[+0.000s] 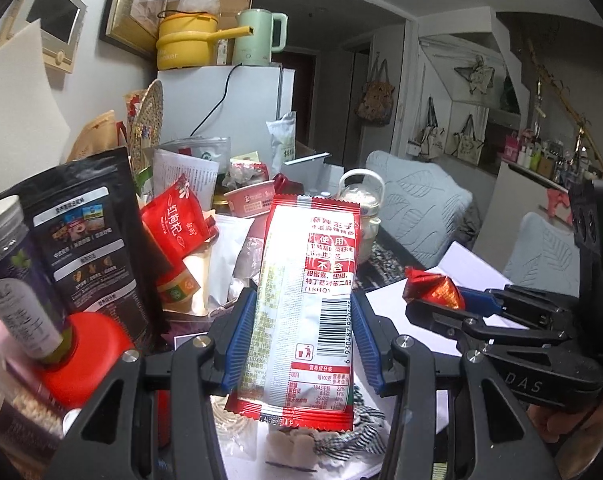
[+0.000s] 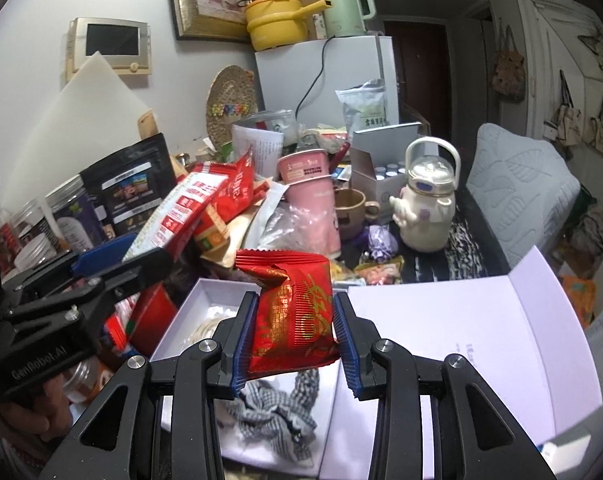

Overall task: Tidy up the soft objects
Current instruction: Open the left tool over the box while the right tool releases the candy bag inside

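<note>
Left wrist: left gripper [image 1: 303, 336] clamped on red-and-silver snack packet [image 1: 307, 300], held upright over white box [image 2: 193, 312].
Right wrist: right gripper [image 2: 295, 338] squeezing crumpled red packet [image 2: 291, 312], above checked cloth [image 2: 277, 412] in box.

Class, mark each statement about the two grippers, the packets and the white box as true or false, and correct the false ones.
1. The left gripper holds a long red-and-white snack packet. True.
2. The right gripper is open and holds nothing. False: its fingers are shut on a crumpled red foil packet.
3. A black-and-white checked cloth lies in the open white box. True.
4. The white box is closed with its lid on. False: it is open, the lid folded back to the right.
5. A green kettle stands on the white fridge. True.
</note>
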Motion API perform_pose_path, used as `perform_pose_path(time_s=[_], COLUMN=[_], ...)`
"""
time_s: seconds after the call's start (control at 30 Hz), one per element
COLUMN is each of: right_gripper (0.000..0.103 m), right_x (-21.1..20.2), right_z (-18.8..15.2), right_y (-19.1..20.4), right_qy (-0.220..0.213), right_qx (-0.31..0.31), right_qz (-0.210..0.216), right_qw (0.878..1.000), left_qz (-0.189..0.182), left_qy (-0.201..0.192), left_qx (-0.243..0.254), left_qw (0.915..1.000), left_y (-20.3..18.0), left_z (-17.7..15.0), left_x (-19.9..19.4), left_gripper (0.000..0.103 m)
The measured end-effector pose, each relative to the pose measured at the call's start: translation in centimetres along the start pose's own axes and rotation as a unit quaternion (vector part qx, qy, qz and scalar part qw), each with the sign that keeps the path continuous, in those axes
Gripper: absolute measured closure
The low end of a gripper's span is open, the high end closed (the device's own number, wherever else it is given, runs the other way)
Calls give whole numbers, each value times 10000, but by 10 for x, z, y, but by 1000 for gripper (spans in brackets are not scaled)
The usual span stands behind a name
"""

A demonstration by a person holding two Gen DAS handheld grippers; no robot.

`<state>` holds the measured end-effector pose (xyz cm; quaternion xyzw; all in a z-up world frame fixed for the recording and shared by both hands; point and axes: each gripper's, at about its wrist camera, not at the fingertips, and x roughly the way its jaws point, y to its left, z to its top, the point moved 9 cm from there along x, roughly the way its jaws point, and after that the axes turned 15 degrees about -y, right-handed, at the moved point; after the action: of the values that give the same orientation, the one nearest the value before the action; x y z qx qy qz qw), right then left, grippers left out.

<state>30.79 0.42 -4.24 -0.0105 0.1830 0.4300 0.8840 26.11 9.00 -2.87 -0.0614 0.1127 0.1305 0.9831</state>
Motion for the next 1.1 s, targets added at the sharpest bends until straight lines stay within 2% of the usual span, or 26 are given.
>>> perform_pose_path(time_s=[0.2, 0.37, 0.6, 1.0, 1.1], right_gripper=[66, 66, 66, 65, 65], right_x=[26, 46, 76, 99, 106], right_z=[-2, -14, -45, -77, -86], right_y=[-1, -3, -9, -17, -18], right_qy=[146, 338, 770, 1177, 1317], right_qx=[-10, -22, -48, -91, -108], right_qz=[12, -4, 17, -152, -178], right_qw=[9999, 9994, 9970, 9929, 9911], left_qz=[94, 143, 186, 531, 454], left_qy=[263, 651, 1240, 1898, 2158], left_qx=[-53, 12, -91, -26, -196], left_qw=[9996, 9978, 9921, 9804, 9752], left_y=[10, 15, 22, 35, 36], left_z=[-17, -43, -78, -112, -121], left_x=[22, 45, 70, 87, 91], left_gripper=[56, 56, 56, 56, 55])
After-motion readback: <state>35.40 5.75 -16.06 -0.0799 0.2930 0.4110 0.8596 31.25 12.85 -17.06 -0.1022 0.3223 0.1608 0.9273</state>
